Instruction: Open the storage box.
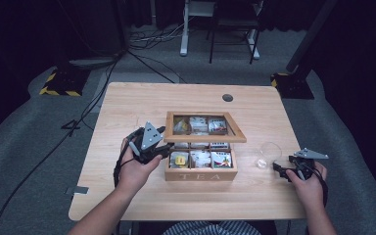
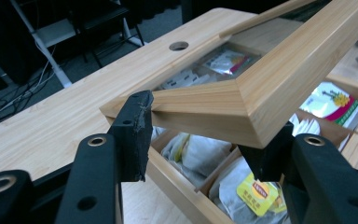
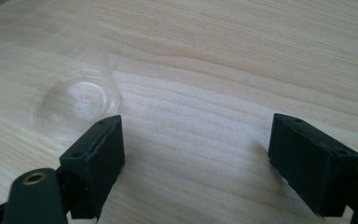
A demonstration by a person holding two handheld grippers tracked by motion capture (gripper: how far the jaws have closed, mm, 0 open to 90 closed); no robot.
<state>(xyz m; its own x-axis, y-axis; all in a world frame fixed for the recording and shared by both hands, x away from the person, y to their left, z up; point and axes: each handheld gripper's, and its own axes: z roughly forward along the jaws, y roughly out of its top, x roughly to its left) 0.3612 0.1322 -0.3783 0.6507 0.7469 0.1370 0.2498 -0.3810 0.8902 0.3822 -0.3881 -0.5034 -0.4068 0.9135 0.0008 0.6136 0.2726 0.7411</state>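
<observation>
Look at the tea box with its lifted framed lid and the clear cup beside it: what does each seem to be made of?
The light-brown tea box and its framed lid look like unpainted matt wood: straight grain lines, mitred corner. The lid's pane is see-through, glass or plastic. The clear cup looks like thin, glossy plastic, possibly glass: the table grain shows through it.

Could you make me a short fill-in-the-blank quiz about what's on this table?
1. The word on the wooden box reads ____.
2. The left hand-held gripper grips the corner of the box's ____.
3. Beside the open right hand-held gripper stands a clear ____.
4. The table is made of ____.

Missing words: TEA; lid; cup; wood
</observation>
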